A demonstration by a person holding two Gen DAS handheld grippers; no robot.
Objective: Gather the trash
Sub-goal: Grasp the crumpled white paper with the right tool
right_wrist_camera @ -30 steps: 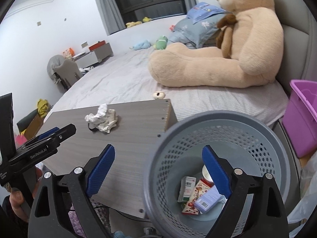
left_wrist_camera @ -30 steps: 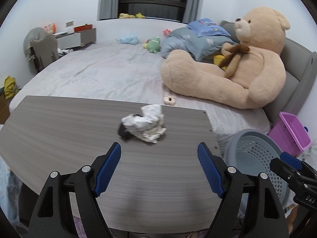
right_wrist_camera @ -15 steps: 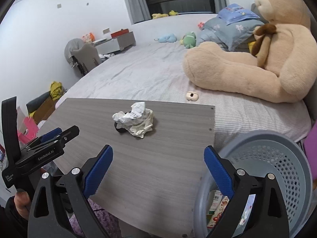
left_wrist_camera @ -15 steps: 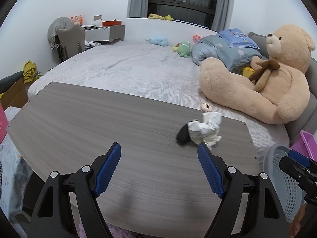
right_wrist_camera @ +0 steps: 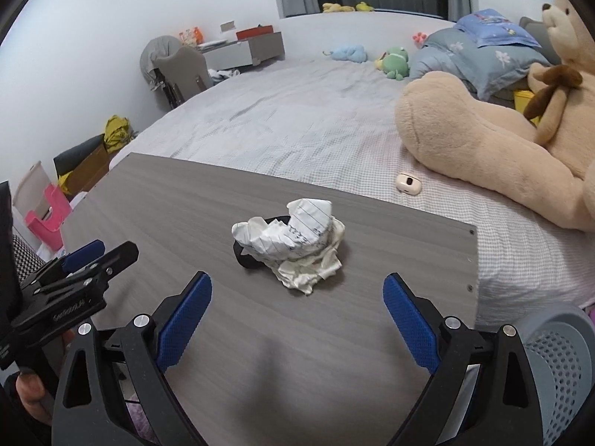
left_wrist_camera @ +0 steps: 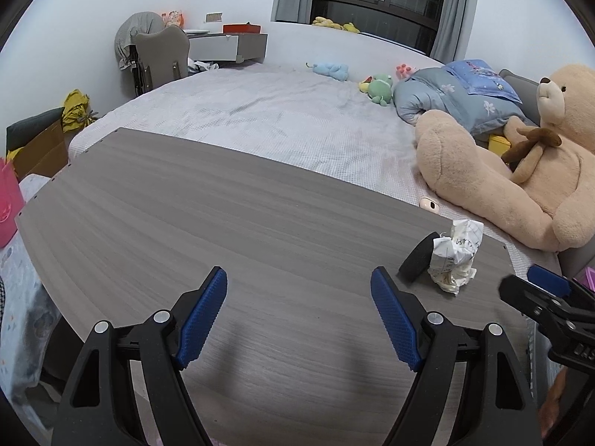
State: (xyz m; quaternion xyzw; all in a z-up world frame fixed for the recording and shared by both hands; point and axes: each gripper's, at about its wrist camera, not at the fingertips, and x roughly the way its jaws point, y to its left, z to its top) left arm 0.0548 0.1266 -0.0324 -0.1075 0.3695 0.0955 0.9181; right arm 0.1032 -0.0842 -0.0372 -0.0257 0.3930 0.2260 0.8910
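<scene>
Dead centre of my right wrist view, the crumpled paper (right_wrist_camera: 293, 239) sits on the grey board (right_wrist_camera: 186, 204), lying partly over a dark flat object (right_wrist_camera: 247, 256) I can't identify. My right gripper (right_wrist_camera: 297, 316) points at it from just short, its blue pads spread wide with nothing between them. My left gripper (left_wrist_camera: 299, 308) has its pads just as wide apart over bare board; in its view the wad (left_wrist_camera: 455, 256) lies off at middle right, so I judge the right hand is the one lined up for the pick. At the lower right edge of the right view I see the rim of the grey perforated basket (right_wrist_camera: 557, 338) beside the board; its inside isn't visible. By my reading, this wad is the only trash on the board and it is not yet grasped: reaching, closing on it and carrying it over to the basket all remain.
</scene>
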